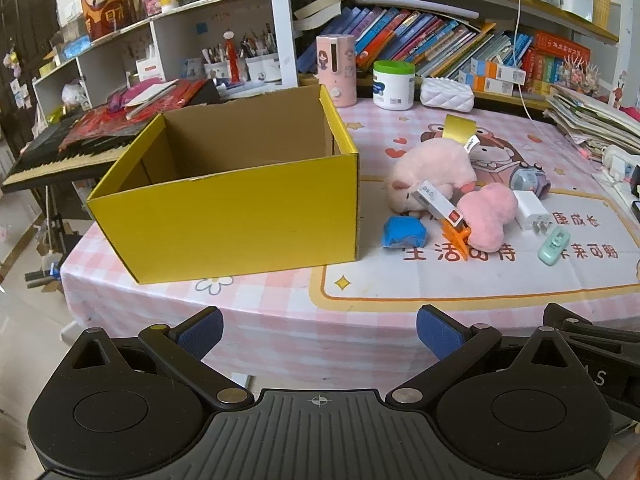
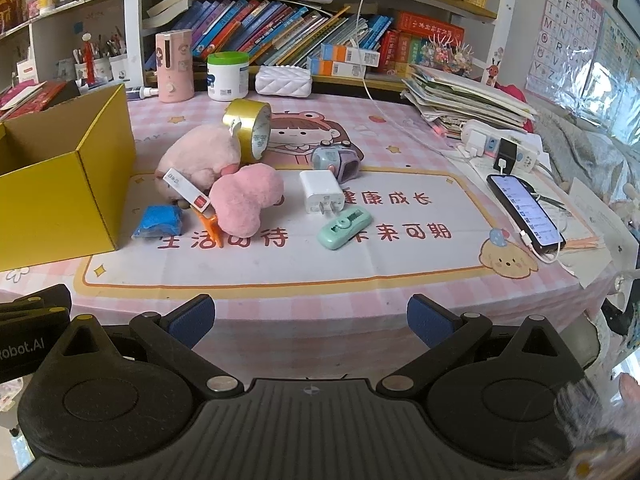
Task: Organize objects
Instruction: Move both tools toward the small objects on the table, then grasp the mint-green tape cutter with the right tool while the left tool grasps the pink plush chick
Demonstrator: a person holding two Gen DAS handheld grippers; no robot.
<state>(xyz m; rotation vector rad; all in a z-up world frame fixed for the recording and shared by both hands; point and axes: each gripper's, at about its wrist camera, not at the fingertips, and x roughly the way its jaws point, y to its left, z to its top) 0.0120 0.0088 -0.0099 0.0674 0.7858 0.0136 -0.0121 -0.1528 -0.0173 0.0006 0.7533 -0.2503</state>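
An open, empty yellow cardboard box (image 1: pixel 224 216) stands on the left of the table; its corner shows in the right wrist view (image 2: pixel 60 184). To its right lie a pink plush toy (image 2: pixel 204 156), a pink plush piece (image 2: pixel 246 200), gold tape (image 2: pixel 250 124), a white and red small box (image 2: pixel 186 190), an orange clip (image 2: pixel 212 226), a blue packet (image 2: pixel 158 222), a white charger (image 2: pixel 320 192), a mint correction tape (image 2: pixel 344 228) and a purple toy camera (image 2: pixel 334 160). My left gripper (image 1: pixel 320 332) and right gripper (image 2: pixel 310 320) are both open and empty, held before the table's front edge.
A phone (image 2: pixel 524 210) on a cable and a power strip (image 2: pixel 500 144) lie at the right. A paper stack (image 2: pixel 468 96), a white jar (image 2: pixel 227 76), a pink dispenser (image 2: pixel 174 66) and book shelves stand behind. A keyboard (image 1: pixel 60 148) sits left of the table.
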